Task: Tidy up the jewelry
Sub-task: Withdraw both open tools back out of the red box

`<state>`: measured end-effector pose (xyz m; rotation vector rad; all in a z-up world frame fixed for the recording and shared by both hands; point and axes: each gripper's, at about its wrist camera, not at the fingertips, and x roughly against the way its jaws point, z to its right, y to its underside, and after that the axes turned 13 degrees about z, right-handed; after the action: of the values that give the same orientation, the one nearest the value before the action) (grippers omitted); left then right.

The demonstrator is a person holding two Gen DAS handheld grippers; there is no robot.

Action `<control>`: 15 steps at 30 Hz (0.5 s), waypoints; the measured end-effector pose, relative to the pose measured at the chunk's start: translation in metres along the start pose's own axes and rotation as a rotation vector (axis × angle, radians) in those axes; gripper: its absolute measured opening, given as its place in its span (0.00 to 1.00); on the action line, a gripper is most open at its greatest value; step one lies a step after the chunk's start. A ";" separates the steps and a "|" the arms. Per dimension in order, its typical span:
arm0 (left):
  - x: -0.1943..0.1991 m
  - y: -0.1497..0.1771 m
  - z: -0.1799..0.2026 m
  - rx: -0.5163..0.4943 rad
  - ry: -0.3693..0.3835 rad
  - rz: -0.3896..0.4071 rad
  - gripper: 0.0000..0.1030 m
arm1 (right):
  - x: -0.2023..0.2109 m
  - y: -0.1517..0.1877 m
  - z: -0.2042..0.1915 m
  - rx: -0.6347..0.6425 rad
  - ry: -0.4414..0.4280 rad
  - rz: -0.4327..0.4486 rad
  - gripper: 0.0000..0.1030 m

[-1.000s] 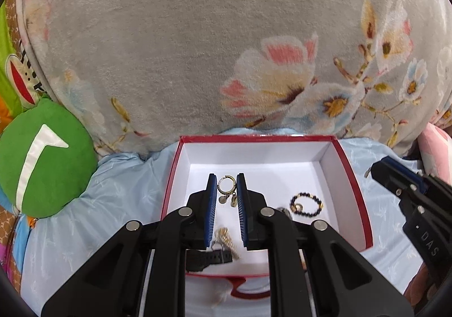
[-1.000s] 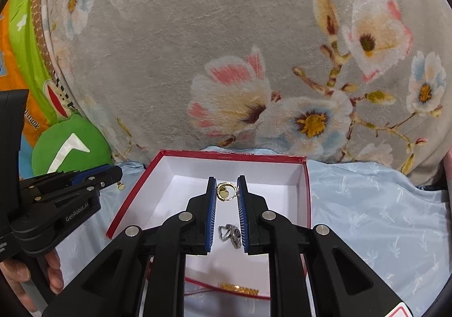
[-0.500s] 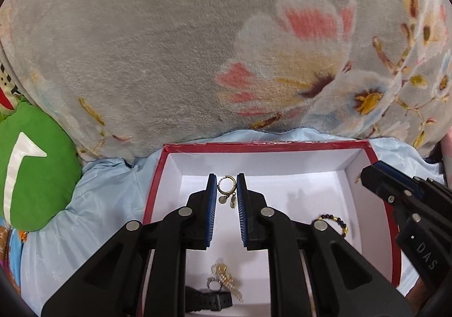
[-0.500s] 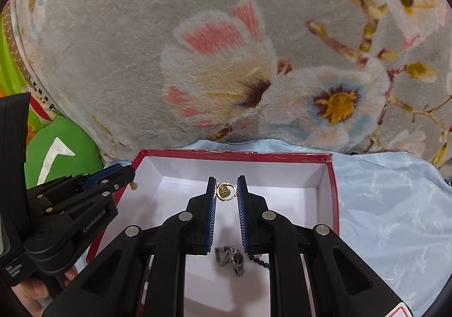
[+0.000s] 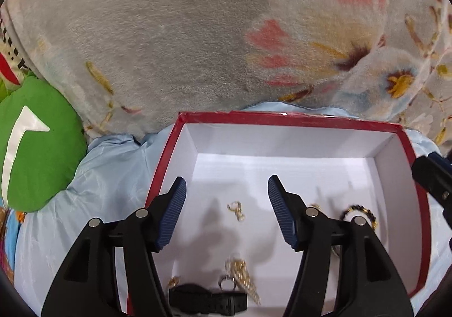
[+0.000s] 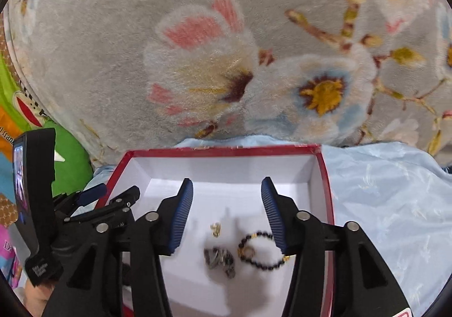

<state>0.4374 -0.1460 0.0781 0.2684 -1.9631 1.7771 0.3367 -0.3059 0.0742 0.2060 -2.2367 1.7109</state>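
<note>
Here both grippers hang over a red box (image 5: 305, 119) with a white inside, which sits on pale blue cloth (image 6: 389, 192) in front of a grey flowered blanket (image 5: 175, 34).

The left gripper (image 5: 226, 190) has its blue-padded fingers (image 5: 173, 212) spread wide and empty. On the box floor between them, a little ahead of the pads, lies a small gold earring (image 5: 236, 209), touching neither finger. Below the gap, nearer the gripper body, lie a gold chain (image 5: 243, 277) beside a silver ring (image 5: 226, 284) and a black watch (image 5: 206, 300). Just outside the right finger a black bead bracelet (image 5: 360, 214) with gold beads is partly hidden by it.

The right gripper (image 6: 226, 192) is likewise wide open and holds nothing. Between its fingers (image 6: 180, 218) on the box floor is a small gold earring (image 6: 216, 228); closer to the gripper body sit a blurred dark metal piece (image 6: 220, 259) and the black bead bracelet (image 6: 262, 252), which reaches up to the right finger; whether they touch I cannot tell.

A green cushion (image 5: 36, 147) lies far left of the left fingers.
</note>
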 end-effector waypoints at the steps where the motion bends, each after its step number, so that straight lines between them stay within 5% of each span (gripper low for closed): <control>1: 0.007 0.002 -0.001 0.000 -0.004 0.007 0.59 | 0.008 0.003 -0.001 0.000 -0.001 0.004 0.52; 7: 0.058 0.012 0.003 -0.035 0.008 0.047 0.60 | 0.045 0.026 -0.007 0.018 0.055 0.007 0.56; 15: 0.085 0.031 -0.001 -0.019 0.018 -0.010 0.61 | 0.075 0.043 -0.009 0.003 0.113 -0.010 0.66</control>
<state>0.3497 -0.1268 0.0908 0.2541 -1.9621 1.7474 0.2545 -0.2795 0.0619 0.1177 -2.1490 1.6775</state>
